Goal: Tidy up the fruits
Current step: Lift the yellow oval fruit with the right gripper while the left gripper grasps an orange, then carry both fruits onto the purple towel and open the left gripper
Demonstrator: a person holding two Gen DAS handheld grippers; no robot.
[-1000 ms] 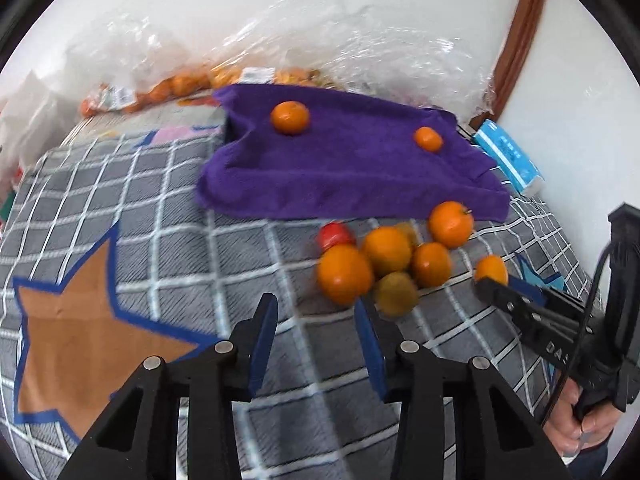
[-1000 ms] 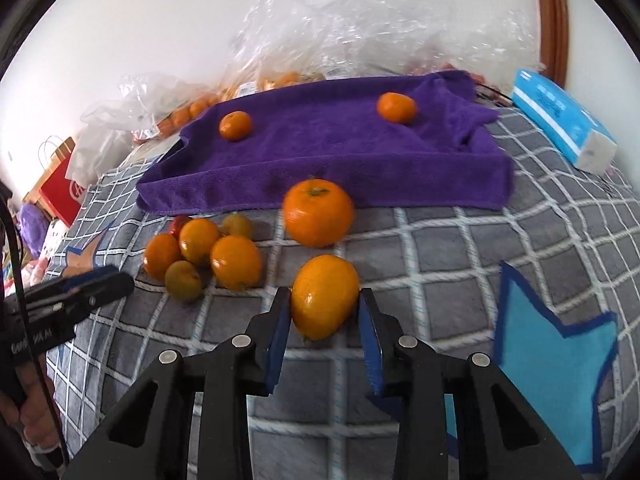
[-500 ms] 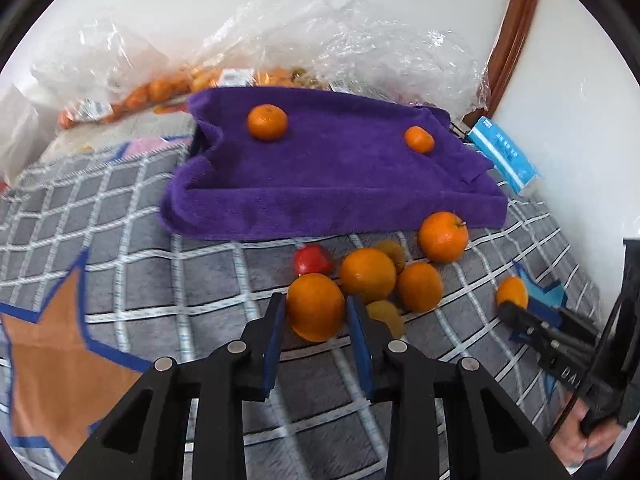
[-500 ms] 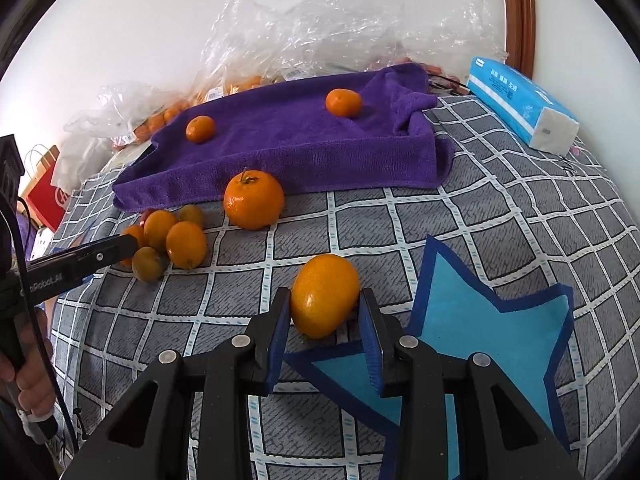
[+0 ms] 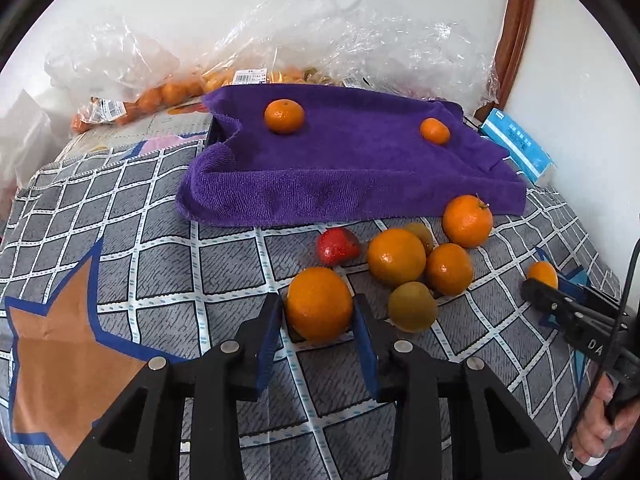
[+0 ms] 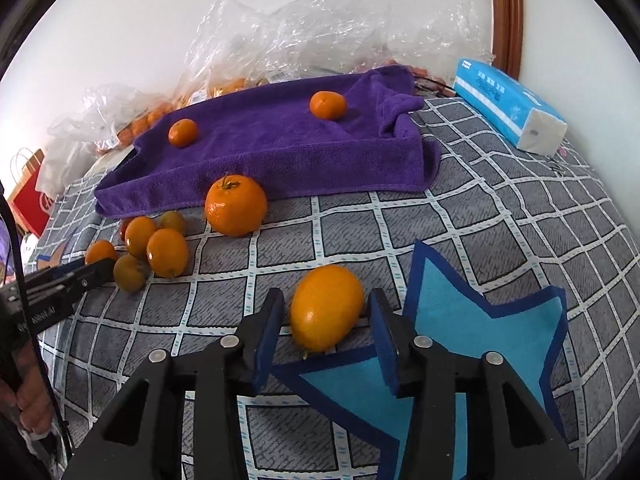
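Two oranges [image 5: 284, 116] on towel [image 5: 352, 168]

A grey cover [image 5: 224, 264] with a white grid pattern carries a brown star [image 5: 60, 344] outlined in dark blue and a light-blue star [image 6: 472, 340] with the same dark-blue edge. The towel [image 5: 352, 172] is deep purple. Most fruits are bright orange, like the orange [image 5: 319, 304]; one fruit [image 5: 337, 245] is red, another [image 5: 412, 306] olive-brown. The oval fruit [image 6: 326, 307] is yellow-orange. The tissue pack [image 6: 508, 106] is blue and white. Both tongs, left tongs [image 5: 319, 334] and right tongs [image 6: 325, 338], are black with blue pads.
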